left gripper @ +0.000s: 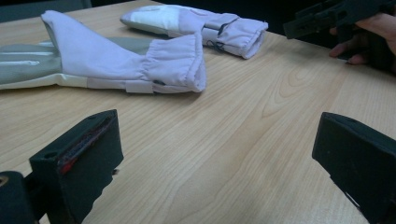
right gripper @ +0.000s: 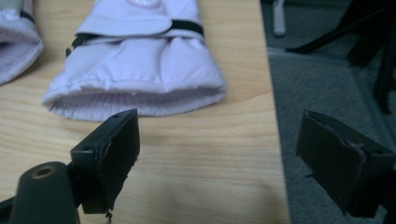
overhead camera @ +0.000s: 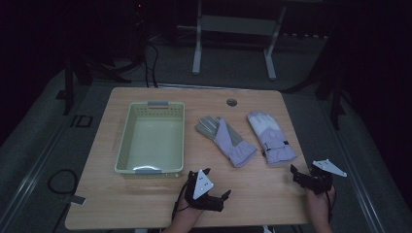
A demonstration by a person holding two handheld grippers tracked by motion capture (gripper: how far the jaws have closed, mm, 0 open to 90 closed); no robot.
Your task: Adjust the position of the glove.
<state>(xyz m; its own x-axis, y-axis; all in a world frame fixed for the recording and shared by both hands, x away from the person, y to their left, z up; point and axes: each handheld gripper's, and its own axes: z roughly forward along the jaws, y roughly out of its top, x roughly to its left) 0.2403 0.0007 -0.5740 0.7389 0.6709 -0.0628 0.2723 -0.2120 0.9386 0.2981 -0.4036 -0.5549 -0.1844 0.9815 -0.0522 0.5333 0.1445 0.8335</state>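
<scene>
My left tongs [overhead camera: 217,190] and right tongs [overhead camera: 300,175] both stood wide and empty at the lower edge of the frame. The two gloves [overhead camera: 227,141] [overhead camera: 270,137] lay mid-tabletop [overhead camera: 252,194], right of the basket [overhead camera: 127,141]. I judged the cuffs the best grip: come in low, pinch both layers.

Two pale gloves, the left glove [overhead camera: 226,141] and the right glove [overhead camera: 271,138], lay just right of the green basket [overhead camera: 125,141]. Nearer the person than the basket, the left gripper [overhead camera: 217,186] and right gripper [overhead camera: 297,176] hovered with jaws apart, gripping nothing.

padded cloth gloves [overhead camera: 226,141], wood-grain table [overhead camera: 252,194]
</scene>
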